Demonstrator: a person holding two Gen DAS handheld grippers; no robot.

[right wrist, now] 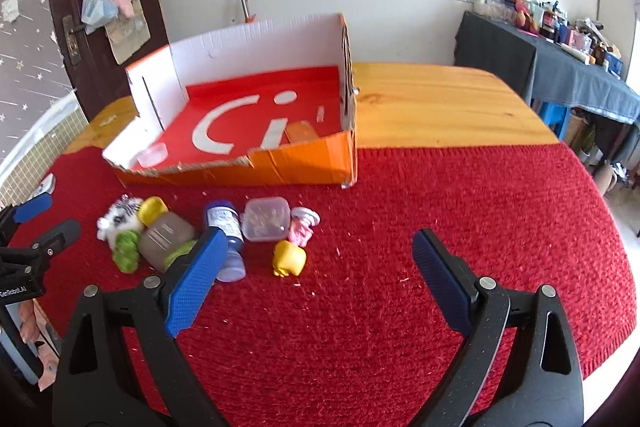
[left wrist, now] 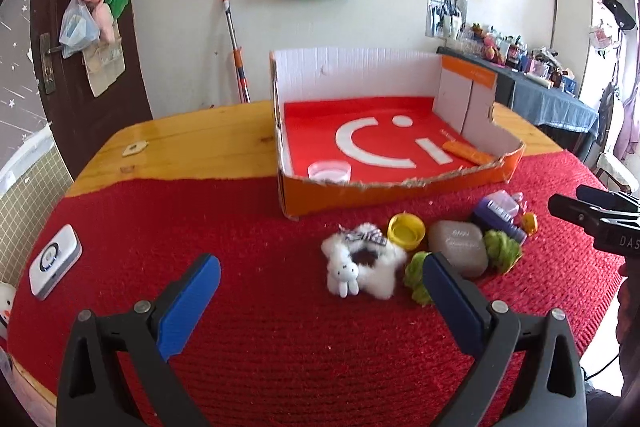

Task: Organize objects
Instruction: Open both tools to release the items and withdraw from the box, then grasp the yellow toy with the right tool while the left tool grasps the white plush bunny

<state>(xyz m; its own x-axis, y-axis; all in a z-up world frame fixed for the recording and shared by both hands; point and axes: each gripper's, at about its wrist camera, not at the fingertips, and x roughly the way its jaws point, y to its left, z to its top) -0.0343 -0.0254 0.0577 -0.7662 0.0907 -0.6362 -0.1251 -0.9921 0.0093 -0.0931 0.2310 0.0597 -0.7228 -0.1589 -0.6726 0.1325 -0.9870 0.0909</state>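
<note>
Both grippers stand wide and empty above the red mat [right wrist: 400,227], and the small things lie before the box [left wrist: 400,187]: the white plush [left wrist: 362,267] just ahead-right of the left gripper [left wrist: 320,287], the yellow toy [right wrist: 289,258] probably nearer the right gripper [right wrist: 316,267].

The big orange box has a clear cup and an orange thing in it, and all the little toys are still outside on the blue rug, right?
Almost. The rug is red, not blue, as both wrist views show. The rest holds: the clear cup and the orange thing lie in the orange box, and the little toys sit outside it.
</note>
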